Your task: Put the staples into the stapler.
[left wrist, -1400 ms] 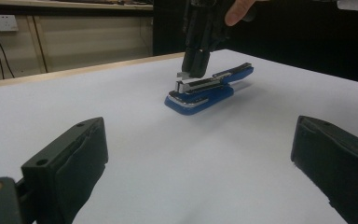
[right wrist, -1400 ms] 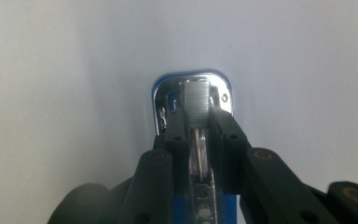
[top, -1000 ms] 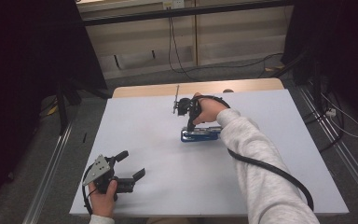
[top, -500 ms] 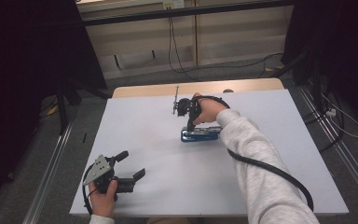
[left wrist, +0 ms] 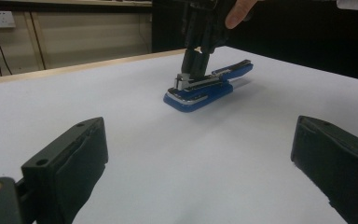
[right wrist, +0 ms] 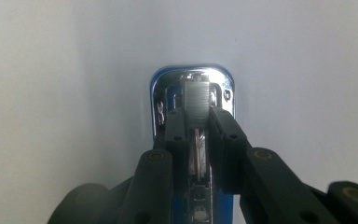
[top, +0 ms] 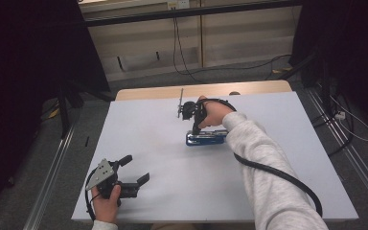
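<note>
The stapler is bright blue with a shiny chrome rim and a silver-grey metal staple channel, plain without any pattern. Both the left gripper and the right gripper are matt black, and the left one carries a grey plate. The table is plain white with a pale wooden edge, and the sleeve is light grey.

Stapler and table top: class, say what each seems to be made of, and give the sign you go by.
Stapler: the base and top look like glossy blue plastic; the rim and the inner track look like polished metal, since they are silvery and mirror-bright in the right gripper view. Table top: a matt, pale sheet, perhaps laminate or paper; wood-look edge at the far side.
</note>
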`<state>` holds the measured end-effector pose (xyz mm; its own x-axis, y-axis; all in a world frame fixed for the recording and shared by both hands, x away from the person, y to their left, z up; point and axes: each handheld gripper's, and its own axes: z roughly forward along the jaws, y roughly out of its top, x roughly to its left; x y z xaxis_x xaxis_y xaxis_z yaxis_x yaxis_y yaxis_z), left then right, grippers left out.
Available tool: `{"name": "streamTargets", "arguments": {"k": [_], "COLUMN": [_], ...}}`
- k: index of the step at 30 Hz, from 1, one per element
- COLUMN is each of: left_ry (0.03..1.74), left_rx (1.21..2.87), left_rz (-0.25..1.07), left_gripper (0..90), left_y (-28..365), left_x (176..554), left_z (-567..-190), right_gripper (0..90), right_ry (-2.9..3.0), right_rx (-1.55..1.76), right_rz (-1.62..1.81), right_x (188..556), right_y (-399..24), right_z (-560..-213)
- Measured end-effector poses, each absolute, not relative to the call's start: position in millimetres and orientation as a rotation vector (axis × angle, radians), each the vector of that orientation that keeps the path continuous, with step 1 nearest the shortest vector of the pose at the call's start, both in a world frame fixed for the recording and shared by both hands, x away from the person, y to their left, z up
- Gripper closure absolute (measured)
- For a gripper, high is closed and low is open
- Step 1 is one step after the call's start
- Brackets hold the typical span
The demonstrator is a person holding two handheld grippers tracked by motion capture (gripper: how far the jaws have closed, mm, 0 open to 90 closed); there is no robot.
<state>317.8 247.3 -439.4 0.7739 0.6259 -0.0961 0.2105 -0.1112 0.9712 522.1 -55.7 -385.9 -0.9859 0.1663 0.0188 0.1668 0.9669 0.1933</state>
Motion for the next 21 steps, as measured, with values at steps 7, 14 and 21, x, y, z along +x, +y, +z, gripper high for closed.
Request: {"name": "streamTargets", "arguments": {"k": [7,14,21], "left_ry": [0.67,0.669,0.661], "left_rx": [1.684,1.683,1.698], "left_rz": [0.395,0.394,0.392], "left_gripper": [3.8,3.9,3.8], "left_y": [247,247,245], "left_x": [318,318,318], "left_z": [-440,-440,-439], "right_gripper": [70.7,63.0,53.2], "right_ry": [-3.114,-3.115,-3.096], "right_rx": [-0.289,-0.332,-0.427], "right_rz": [-0.33,-0.39,-0.549], "right_x": [522,521,517], "right_y": [-53,-58,-79], "right_z": [-388,-386,-380]}}
